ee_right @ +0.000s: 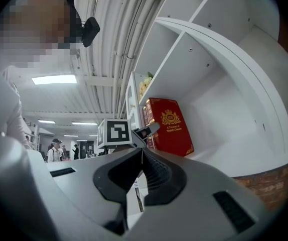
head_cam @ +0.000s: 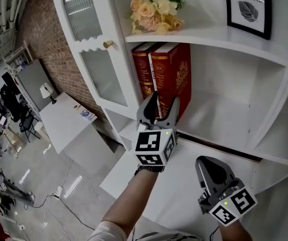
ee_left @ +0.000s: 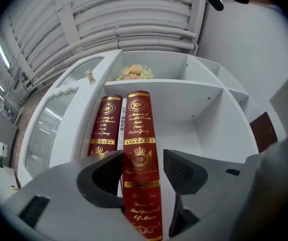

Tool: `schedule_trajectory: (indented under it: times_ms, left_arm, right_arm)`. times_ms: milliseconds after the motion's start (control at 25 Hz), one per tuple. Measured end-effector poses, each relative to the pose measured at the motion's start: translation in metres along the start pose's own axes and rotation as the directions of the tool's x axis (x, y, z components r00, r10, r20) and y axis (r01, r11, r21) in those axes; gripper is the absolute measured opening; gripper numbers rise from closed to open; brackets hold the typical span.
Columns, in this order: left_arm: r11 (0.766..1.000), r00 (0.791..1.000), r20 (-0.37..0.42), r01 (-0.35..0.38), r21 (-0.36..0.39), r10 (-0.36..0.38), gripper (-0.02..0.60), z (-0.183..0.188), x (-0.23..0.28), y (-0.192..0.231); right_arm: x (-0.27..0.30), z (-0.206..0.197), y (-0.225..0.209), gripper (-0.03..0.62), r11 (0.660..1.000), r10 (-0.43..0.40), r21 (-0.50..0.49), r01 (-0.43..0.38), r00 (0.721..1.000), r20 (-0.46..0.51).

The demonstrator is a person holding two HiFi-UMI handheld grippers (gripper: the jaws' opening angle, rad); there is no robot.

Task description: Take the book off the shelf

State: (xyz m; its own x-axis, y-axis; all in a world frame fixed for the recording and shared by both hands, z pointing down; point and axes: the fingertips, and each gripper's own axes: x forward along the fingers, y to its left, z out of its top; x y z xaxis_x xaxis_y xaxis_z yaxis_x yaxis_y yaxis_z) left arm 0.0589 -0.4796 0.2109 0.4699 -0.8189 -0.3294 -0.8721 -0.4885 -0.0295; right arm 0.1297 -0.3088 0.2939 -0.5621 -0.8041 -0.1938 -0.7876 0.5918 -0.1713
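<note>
Two red books with gold print stand upright at the left end of the white shelf [head_cam: 219, 122]. The right red book [head_cam: 171, 79] shows its spine in the left gripper view [ee_left: 141, 149], and the left red book [ee_left: 104, 129] stands beside it with a thin white book [ee_left: 120, 129] between them. My left gripper [head_cam: 165, 107] is open at the shelf, its jaws on either side of the right book's spine [ee_left: 141, 170]; the pads do not visibly press on it. My right gripper [head_cam: 208, 165] hangs lower right, in front of the shelf, shut on nothing [ee_right: 143, 159].
A cabinet door [head_cam: 91, 39] with ribbed glass and a brass knob stands open just left of the books. Pale flowers [head_cam: 156, 9] and a framed print [head_cam: 249, 6] sit on the shelf above. The shelf right of the books is bare. A white table [head_cam: 66, 119] stands far below left.
</note>
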Motion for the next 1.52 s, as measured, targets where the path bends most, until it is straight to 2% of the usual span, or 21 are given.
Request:
schedule_trajectory:
  times_ms: [120, 320, 520, 840, 1120, 1320, 1520]
  left_arm:
    - [1.0, 1.0, 0.007, -0.017, 0.005, 0.017, 0.245, 0.0, 0.002, 0.0]
    - [1.0, 1.0, 0.012, -0.006, -0.007, 0.006, 0.245, 0.0, 0.003, -0.012]
    - [0.999, 0.999, 0.029, -0.039, -0.002, 0.039, 0.245, 0.005, 0.004, -0.011]
    - [0.999, 0.999, 0.009, -0.039, -0.002, 0.039, 0.249, 0.006, 0.014, -0.014]
    - [0.999, 0.997, -0.066, -0.035, 0.041, 0.038, 0.249, 0.002, 0.028, -0.019]
    - [0.999, 0.995, -0.096, -0.031, 0.031, 0.034, 0.279, 0.006, 0.037, -0.022]
    - [0.999, 0.993, -0.115, -0.029, 0.03, 0.032, 0.282, 0.005, 0.045, -0.022]
  right_arm:
    - [0.001, -0.002, -0.006, 0.018, 1.0, -0.003, 0.008, 0.003, 1.0, -0.003]
    - [0.002, -0.008, -0.009, 0.018, 1.0, 0.003, 0.019, -0.003, 1.0, -0.014]
    - [0.0, -0.009, -0.012, 0.018, 1.0, 0.003, 0.026, -0.002, 1.0, -0.014]
    - [-0.005, -0.011, -0.019, 0.018, 0.999, -0.002, 0.037, 0.003, 1.0, -0.018]
    - [-0.009, -0.011, -0.025, 0.018, 0.999, -0.004, 0.046, 0.005, 1.0, -0.017]
    - [-0.012, -0.012, -0.033, 0.018, 0.998, -0.013, 0.054, 0.014, 1.0, -0.02]
    - [-0.016, -0.012, -0.039, 0.018, 0.998, -0.018, 0.065, 0.019, 1.0, -0.018]
